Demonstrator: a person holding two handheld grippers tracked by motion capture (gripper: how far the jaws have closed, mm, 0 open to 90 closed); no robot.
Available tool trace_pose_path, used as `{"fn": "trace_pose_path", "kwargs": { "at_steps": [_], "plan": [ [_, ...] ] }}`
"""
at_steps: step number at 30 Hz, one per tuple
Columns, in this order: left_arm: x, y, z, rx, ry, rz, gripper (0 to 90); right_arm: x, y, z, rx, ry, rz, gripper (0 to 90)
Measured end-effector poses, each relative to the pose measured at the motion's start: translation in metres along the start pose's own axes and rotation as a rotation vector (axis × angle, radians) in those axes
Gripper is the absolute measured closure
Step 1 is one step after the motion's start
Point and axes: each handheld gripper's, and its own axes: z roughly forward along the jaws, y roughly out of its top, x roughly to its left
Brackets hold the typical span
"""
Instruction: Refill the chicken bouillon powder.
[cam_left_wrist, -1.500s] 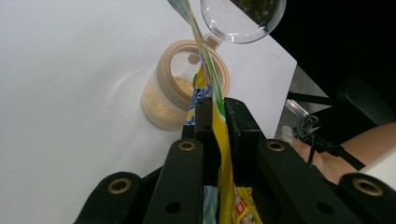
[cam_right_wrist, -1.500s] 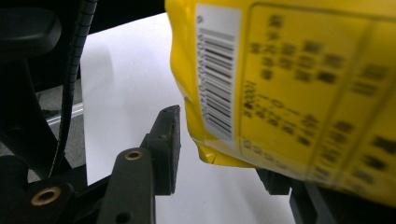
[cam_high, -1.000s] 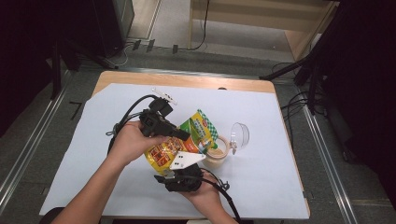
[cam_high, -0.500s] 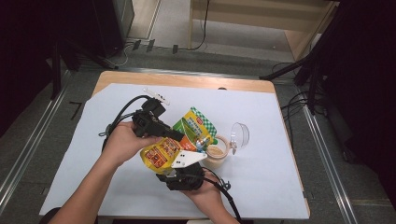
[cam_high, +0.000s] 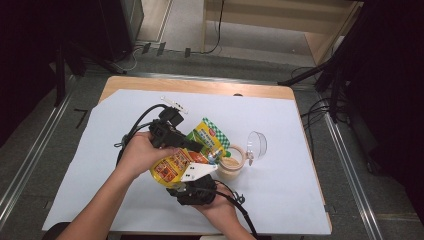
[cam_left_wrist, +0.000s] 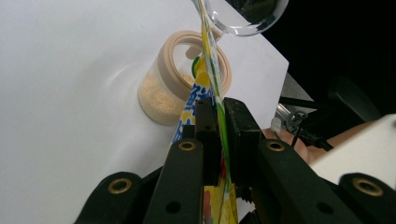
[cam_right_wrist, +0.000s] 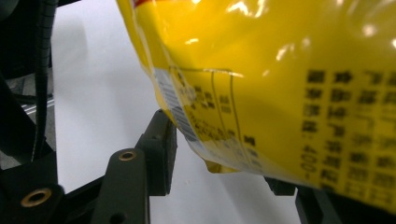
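Note:
A yellow and green pouch (cam_high: 172, 167) is held above the white sheet between both grippers. My left gripper (cam_high: 202, 148) comes in from the left, and its jaws pinch the pouch's thin top edge (cam_left_wrist: 219, 116). They have just been opening slightly, with the edge still between the pads. My right gripper (cam_high: 190, 179) reaches up from the table's near edge. Its jaws (cam_right_wrist: 219, 154) clasp the pouch's bulging yellow bottom (cam_right_wrist: 280, 93), and one finger (cam_right_wrist: 159, 149) shows at the left. An open jar (cam_left_wrist: 187, 79) of beige powder stands just beyond the pouch's top.
The jar's clear lid (cam_high: 257, 145) lies on the sheet to the right of the jar (cam_high: 231, 165). A small white strip (cam_high: 174, 104) lies towards the far side. Black cables (cam_high: 135, 132) loop left of the left hand. The white sheet (cam_high: 300, 200) covers a wooden table.
The left hand has shifted slightly with the pouch's top. The right hand has kept still under the pouch.

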Motion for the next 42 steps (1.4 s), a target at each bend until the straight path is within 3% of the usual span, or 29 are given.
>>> {"fn": "trace_pose_path", "kwargs": {
  "at_steps": [7,15,24,31,42],
  "plan": [
    [0.0,-0.001,-0.003,0.003,0.009,0.015,89.7,-0.001,-0.001,0.001,0.013,0.0,0.002,53.2],
    [0.003,-0.005,-0.016,-0.013,-0.03,0.019,90.0,0.002,0.0,0.0,0.005,-0.016,-0.025,50.5],
    [0.012,-0.012,-0.037,-0.054,-0.037,-0.008,90.0,-0.003,0.001,-0.006,-0.034,-0.028,0.011,49.8],
    [0.018,-0.016,-0.047,-0.087,-0.045,0.002,90.0,-0.006,0.002,-0.01,-0.053,-0.033,0.018,50.0],
    [0.035,-0.024,-0.067,-0.168,-0.01,-0.033,90.0,-0.011,0.004,-0.019,-0.081,-0.043,0.033,50.0]
  ]
}}
